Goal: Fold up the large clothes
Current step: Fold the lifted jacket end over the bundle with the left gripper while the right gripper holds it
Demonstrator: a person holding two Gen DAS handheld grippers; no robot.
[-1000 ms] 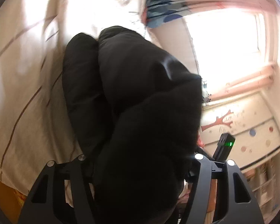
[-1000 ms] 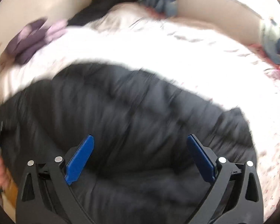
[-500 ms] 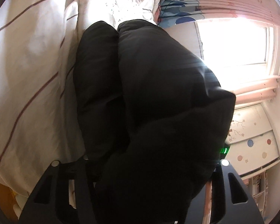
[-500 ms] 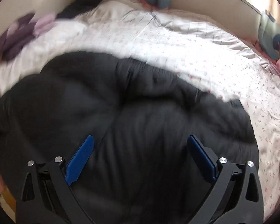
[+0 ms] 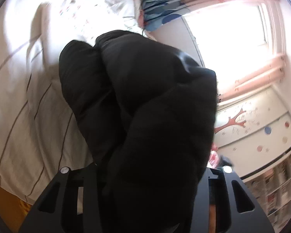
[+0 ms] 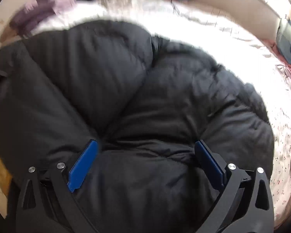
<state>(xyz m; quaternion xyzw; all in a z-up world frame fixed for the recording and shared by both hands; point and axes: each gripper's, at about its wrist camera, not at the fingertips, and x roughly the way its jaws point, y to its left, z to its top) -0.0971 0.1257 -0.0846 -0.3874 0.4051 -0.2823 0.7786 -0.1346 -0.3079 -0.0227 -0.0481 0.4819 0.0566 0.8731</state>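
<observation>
A black puffer jacket [image 5: 145, 97] lies in a bulky fold on the bed, one end raised toward the left wrist camera. My left gripper [image 5: 151, 174] has that raised end bunched between its jaws, which are closing; its pads are buried in the fabric. In the right wrist view the same jacket [image 6: 106, 77] spreads wide over the floral cover. My right gripper [image 6: 145, 145] points down at its middle, open, with blue pads [image 6: 83, 161] wide apart and fabric bulging between them.
The bed has a white sheet with brown stripes [image 5: 19, 116] and a floral quilt [image 6: 281, 116]. Purple clothing [image 6: 38, 11] lies at the far left corner, and a blue pillow [image 5: 161, 13] by the bright window [image 5: 223, 29]. A painted cabinet [image 5: 261, 132] stands beside the bed.
The left gripper has risen with the jacket's end and its jaws have narrowed on it. The right gripper has sunk closer onto the jacket, still wide open.
</observation>
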